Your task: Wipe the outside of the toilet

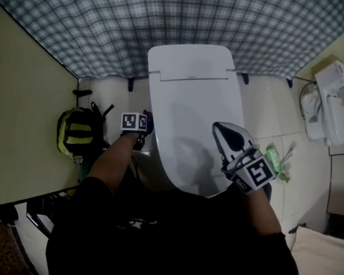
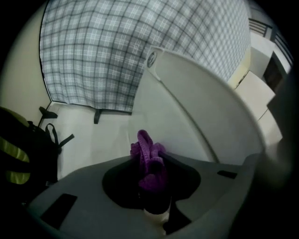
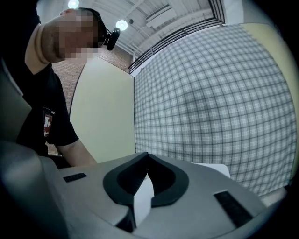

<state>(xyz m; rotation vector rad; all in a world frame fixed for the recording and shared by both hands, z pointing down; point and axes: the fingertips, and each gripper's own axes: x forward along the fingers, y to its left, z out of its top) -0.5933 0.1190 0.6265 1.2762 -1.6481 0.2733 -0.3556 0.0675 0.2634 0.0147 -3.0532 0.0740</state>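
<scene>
Your left gripper [image 2: 152, 179] has its fingers pinching a purple cloth [image 2: 148, 156]; in the head view it sits low beside the left flank of the white toilet [image 1: 191, 106], whose lid is down; your right gripper [image 3: 147, 158] has its fingers pressed together at the tips with nothing between them, and it hangs over the right edge of the lid; a yellow-and-black backpack [image 1: 76, 132] stands on the floor to the toilet's left, under the plaid curtain [image 1: 184, 22].
</scene>
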